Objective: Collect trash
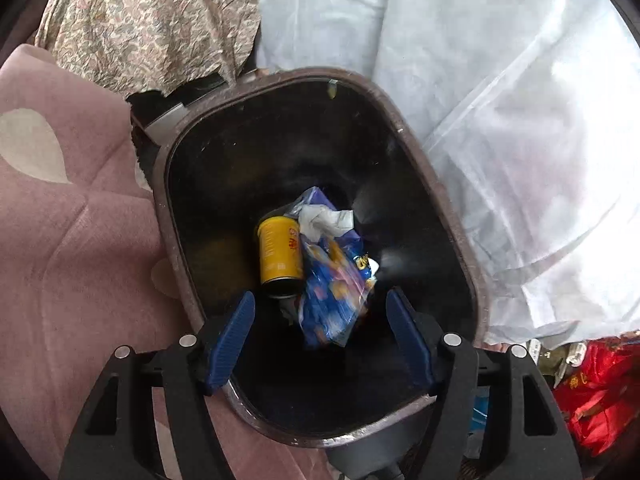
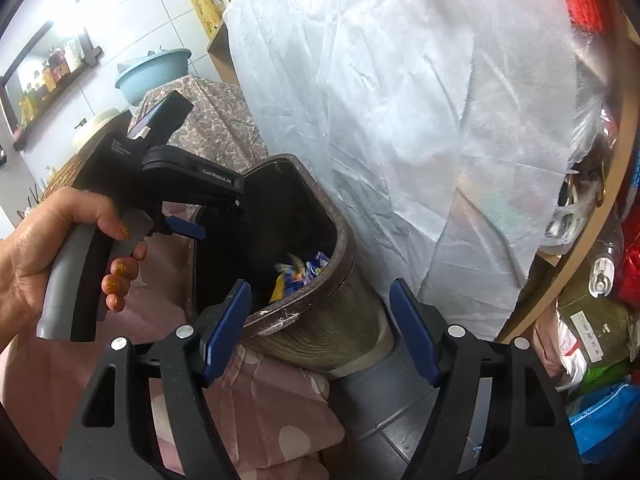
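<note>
A dark brown trash bin (image 1: 448, 208) stands open below me. Inside lie a yellow can (image 1: 278, 252), a blue snack wrapper (image 1: 332, 292) and a crumpled white tissue (image 1: 326, 220). My left gripper (image 1: 320, 300) is open and empty, held right above the bin's mouth. In the right wrist view the bin (image 2: 312, 320) stands in the middle with the wrapper (image 2: 298, 272) visible inside, and the left gripper (image 2: 188, 232) hovers over its rim in a hand. My right gripper (image 2: 320, 292) is open and empty, in front of the bin.
A pink cloth (image 1: 80, 240) lies left of the bin. A white sheet (image 1: 480, 80) hangs behind it and to the right. Red bags (image 1: 596, 392) and packages (image 2: 592, 320) crowd a shelf at the right. Dark floor tiles (image 2: 400, 436) lie below the bin.
</note>
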A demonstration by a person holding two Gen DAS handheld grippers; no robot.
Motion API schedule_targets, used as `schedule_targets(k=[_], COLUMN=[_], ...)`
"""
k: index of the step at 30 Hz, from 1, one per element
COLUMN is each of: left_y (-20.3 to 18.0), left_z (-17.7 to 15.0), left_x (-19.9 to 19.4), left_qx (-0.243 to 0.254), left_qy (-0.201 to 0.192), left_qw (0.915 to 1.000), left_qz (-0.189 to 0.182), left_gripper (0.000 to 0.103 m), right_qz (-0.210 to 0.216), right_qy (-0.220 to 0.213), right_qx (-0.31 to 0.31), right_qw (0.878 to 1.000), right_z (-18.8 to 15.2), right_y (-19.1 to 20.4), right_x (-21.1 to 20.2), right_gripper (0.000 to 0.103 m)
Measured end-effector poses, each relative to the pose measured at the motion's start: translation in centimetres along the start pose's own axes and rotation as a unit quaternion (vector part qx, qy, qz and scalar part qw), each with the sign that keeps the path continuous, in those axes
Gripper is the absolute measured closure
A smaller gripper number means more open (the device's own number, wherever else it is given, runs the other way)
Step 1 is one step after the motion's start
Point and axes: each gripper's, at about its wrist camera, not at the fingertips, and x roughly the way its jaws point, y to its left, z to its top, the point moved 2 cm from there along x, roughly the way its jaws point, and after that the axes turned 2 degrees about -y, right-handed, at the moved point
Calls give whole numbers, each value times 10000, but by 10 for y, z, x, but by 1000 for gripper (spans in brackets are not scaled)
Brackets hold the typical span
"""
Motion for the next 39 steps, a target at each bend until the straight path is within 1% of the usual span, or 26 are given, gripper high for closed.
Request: schedule_targets(k=[3,4,7,8,10,12,14,16,18,19,22,28,30,31,33,36,39], left_y=[-5,-6,-4,-1,3,10,23,38,56,67,97,144,158,164,176,188,203], left_z=[-4,-8,-21,-29,-40,-56,-75,-91,-106,-114,-136,-178,-193,-200,-216,-234,-254], left_x=[-23,-37,-73,-92,-119,-150,-182,-207,-226,-236,-255,-280,-289,-292,-301,-311,-322], left_qx=[169,261,404,432,512,637,753,772,689,629,491,318,206,174,115,116,-14], left_qy=[-353,-538,-1049,-1304,-1673,-2106,-2541,-2845,-3085,-3198,-3426,-3589,-3712,-3752,-3890,-3963,-4072], left_qw=[9991,9979,9925,9889,9825,9732,9622,9540,9477,9444,9378,9327,9278,9261,9194,9151,9094], left_qz=[-188,-264,-472,-566,-636,-662,-619,-535,-448,-424,-271,122,313,357,569,736,851], left_gripper=[34,34,25,23,18,9,5,5,5,5,5,5,5,5,5,5,5], right_qz=[-36,-70,-173,-193,-189,-167,-119,-34,37,77,301,629,743,800,933,1159,1331], right_qy=[-58,-70,-131,-163,-189,-194,-227,-273,-313,-329,-397,-572,-630,-667,-745,-870,-1030], right_qx=[-10,-25,-66,-81,-128,-215,-275,-368,-506,-566,-697,-1017,-1165,-1235,-1386,-1594,-1820], right_qw=[10000,9999,9997,9996,9996,9994,9993,9989,9982,9978,9963,9912,9884,9869,9831,9765,9688], right_z=[1,2,5,6,9,11,14,15,16,16,17,19,17,16,13,6,-3], right_y=[2,3,5,7,12,21,30,44,61,68,93,143,163,173,193,223,251], right_x=[-5,-7,-14,-17,-22,-26,-30,-36,-42,-44,-54,-79,-89,-94,-105,-123,-142], right_gripper=[31,31,24,23,22,20,19,18,12,11,10,6,6,6,6,6,6])
